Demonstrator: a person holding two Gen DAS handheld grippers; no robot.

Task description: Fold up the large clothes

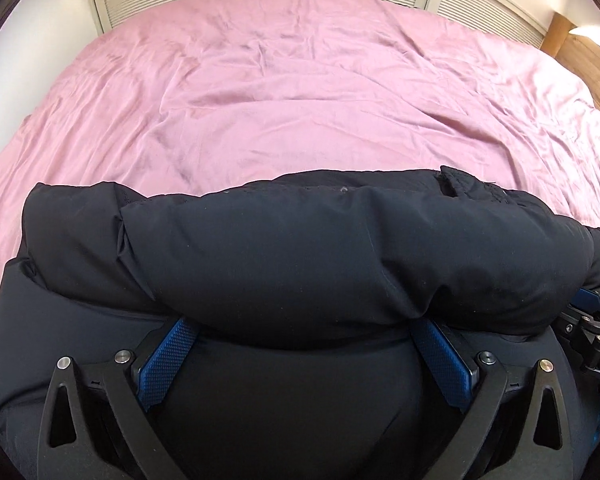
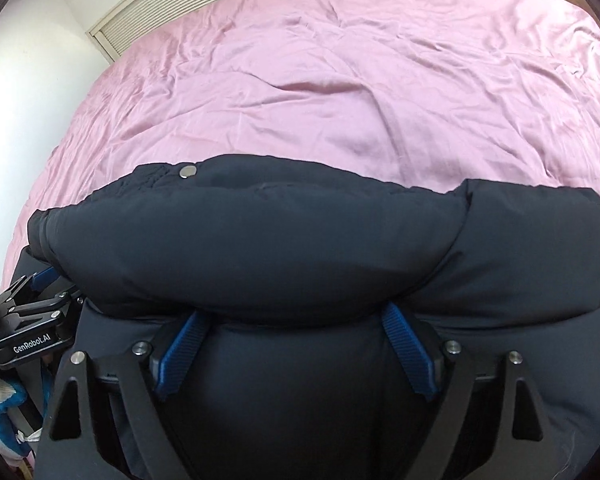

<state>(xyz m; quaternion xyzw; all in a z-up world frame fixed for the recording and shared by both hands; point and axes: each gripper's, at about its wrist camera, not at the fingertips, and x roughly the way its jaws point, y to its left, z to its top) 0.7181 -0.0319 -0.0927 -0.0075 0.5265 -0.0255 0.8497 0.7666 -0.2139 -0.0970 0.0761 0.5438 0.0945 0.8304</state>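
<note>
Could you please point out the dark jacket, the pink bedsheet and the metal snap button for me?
dark jacket [image 1: 300, 264], left wrist view, on the puffy folded roll.
pink bedsheet [image 2: 340, 92], right wrist view, on bare wrinkled fabric beyond the jacket.
metal snap button [image 2: 187, 171], right wrist view, on its round face.

Puffy black jacket [image 1: 284, 264], folded over into thick roll, lying on bed
</note>
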